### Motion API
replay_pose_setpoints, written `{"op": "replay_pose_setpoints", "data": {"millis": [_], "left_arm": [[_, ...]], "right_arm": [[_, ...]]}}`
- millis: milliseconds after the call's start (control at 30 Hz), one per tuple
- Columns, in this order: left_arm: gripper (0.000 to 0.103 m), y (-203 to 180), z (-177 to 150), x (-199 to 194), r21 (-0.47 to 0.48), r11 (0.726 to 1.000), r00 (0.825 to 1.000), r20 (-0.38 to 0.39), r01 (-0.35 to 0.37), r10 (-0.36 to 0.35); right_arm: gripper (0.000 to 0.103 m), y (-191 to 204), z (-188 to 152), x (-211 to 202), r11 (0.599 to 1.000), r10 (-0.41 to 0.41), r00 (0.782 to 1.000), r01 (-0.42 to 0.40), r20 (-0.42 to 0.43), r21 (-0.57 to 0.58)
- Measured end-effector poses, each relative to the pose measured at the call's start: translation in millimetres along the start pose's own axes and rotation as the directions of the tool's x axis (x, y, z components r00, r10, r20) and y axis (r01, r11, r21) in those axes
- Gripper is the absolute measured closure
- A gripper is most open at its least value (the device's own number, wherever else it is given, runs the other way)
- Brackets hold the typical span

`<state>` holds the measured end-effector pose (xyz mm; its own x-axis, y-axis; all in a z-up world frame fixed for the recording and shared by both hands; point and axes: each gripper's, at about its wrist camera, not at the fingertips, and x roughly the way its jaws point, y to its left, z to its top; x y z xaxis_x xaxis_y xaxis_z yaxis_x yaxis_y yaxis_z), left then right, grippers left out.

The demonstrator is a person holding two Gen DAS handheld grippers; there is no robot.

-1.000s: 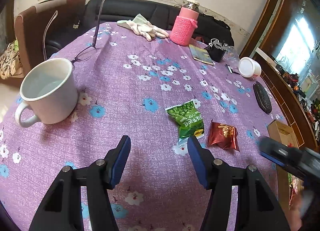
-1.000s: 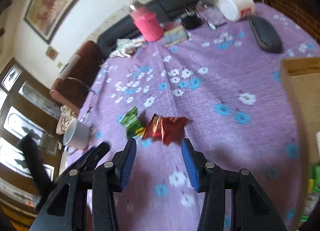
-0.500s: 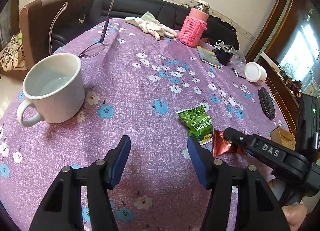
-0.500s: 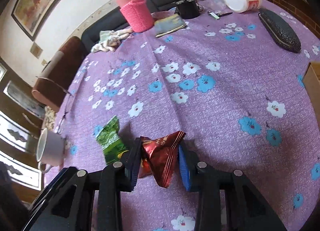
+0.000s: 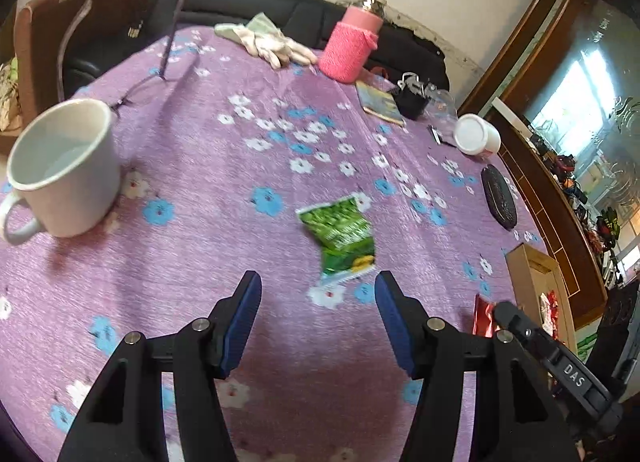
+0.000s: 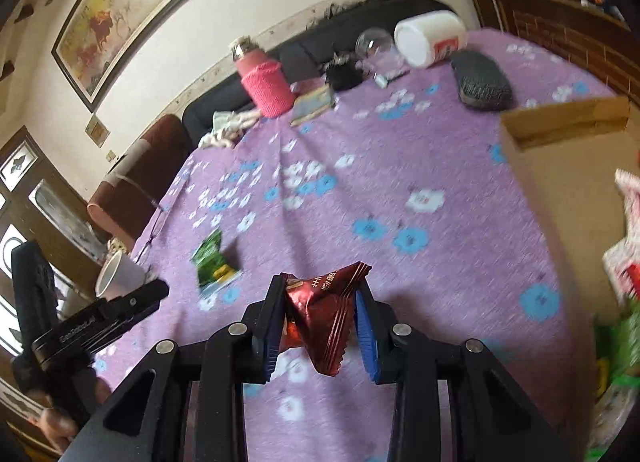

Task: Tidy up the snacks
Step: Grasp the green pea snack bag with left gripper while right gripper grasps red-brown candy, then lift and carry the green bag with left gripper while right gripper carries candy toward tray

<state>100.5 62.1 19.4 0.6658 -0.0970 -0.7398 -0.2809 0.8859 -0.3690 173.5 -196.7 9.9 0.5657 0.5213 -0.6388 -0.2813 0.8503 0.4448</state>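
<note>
Two snack packets in play here. Going left to right in the left wrist view: a white mug [image 5: 64,166] sits at the far left of the purple flowered surface [image 5: 224,182], then the left tool [image 5: 318,302] with its blue pads spread apart and nothing between them. The green packet [image 5: 340,236] lies flat on the surface just ahead of that tool, a bit toward its right finger, not touching either pad. Further right a cardboard box [image 5: 534,282] stands at the surface's edge with some wrappers inside, though I can't make out which.

In the right wrist view, the green packet [image 6: 212,262] is off to the left on the cloth, well apart from the right tool [image 6: 320,314]. That tool is clamped on the red packet [image 6: 324,314], which is pinched upright between both pads and lifted clear of the surface. The box [image 6: 560,182] is over on the right, near that tool. Pink bottle [image 6: 264,82] at the back.
</note>
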Motion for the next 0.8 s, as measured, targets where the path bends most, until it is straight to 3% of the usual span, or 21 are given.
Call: {"op": "replay_pose_setpoints", "data": {"millis": [67, 167, 267, 400, 467, 533, 633, 800], "left_arm": [[0.045, -4.7, 3.8, 3.8, -0.022, 1.000, 1.000, -0.019, -0.004, 0.003], [0.045, -17.5, 15.7, 16.0, -0.028, 0.997, 0.997, -0.051, -0.065, 0.064], [0.045, -28.0, 23.4, 33.3, -0.001, 0.988, 0.986, -0.068, -0.152, 0.152], [0.045, -38.1, 28.3, 60.0, 0.017, 0.977, 0.973, -0.086, -0.212, 0.212], [0.047, -42.2, 29.7, 71.7, 0.059, 0.961, 0.958, -0.079, -0.270, 0.274], [0.065, -43.0, 29.3, 74.8, 0.079, 0.954, 0.954, -0.051, -0.290, 0.294], [0.065, -42.9, 24.3, 71.8, 0.116, 0.950, 0.955, -0.026, -0.291, 0.296], [0.065, -38.6, 10.8, 57.8, 0.099, 0.957, 0.960, -0.039, -0.273, 0.278]], "right_arm": [[0.068, 0.2, 1.8, -3.3, 1.000, -0.006, 1.000, 0.006, 0.013, -0.016], [0.068, 3.9, 3.5, -14.9, 0.999, 0.036, 0.998, -0.035, 0.044, -0.020], [0.068, 6.0, 3.5, -19.6, 0.999, 0.044, 0.997, -0.043, 0.060, -0.027], [0.068, 4.5, 4.9, -19.7, 0.998, 0.055, 0.997, -0.055, 0.057, -0.012], [0.068, 3.5, 5.7, -19.2, 0.999, 0.049, 0.997, -0.049, 0.058, -0.010], [0.068, 2.6, 6.4, -17.3, 0.999, 0.050, 0.997, -0.049, 0.054, -0.006], [0.068, 1.4, 6.5, -17.6, 0.998, 0.056, 0.997, -0.056, 0.051, 0.000], [0.068, 1.5, 5.7, -16.8, 0.999, 0.050, 0.998, -0.050, 0.048, -0.003]]}}
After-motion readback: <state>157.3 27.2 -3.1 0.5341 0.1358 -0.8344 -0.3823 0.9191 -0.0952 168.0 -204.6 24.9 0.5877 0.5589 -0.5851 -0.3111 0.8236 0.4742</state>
